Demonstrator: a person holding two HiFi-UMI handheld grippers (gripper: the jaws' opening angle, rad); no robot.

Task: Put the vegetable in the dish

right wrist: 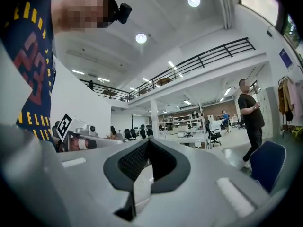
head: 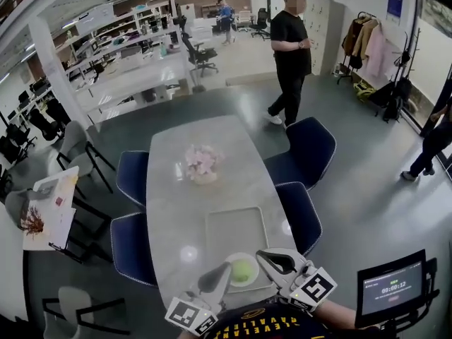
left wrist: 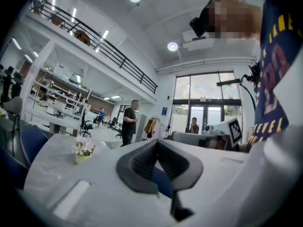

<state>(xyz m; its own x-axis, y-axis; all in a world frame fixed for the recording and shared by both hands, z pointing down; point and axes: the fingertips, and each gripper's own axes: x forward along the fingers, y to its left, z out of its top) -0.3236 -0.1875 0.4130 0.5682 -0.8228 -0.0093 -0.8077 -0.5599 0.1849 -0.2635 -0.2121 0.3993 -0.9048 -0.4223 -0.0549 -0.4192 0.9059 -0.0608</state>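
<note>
A round green vegetable (head: 242, 269) lies on a small white dish (head: 255, 279) at the near end of the grey table (head: 176, 210). The dish rests on the near edge of a pale rectangular tray (head: 236, 233). My left gripper (head: 226, 268) hovers just left of the dish, my right gripper (head: 265, 256) just right of it. In the left gripper view the left gripper (left wrist: 157, 142) points level across the room, its tips together with nothing held. In the right gripper view the right gripper (right wrist: 148, 141) is likewise shut and empty. Neither gripper view shows the dish.
A vase of pink flowers (head: 203, 164) stands mid-table. Blue chairs (head: 308, 147) line both long sides. A person in black (head: 289, 55) stands beyond the table's far end. A small screen (head: 393, 288) sits at my right.
</note>
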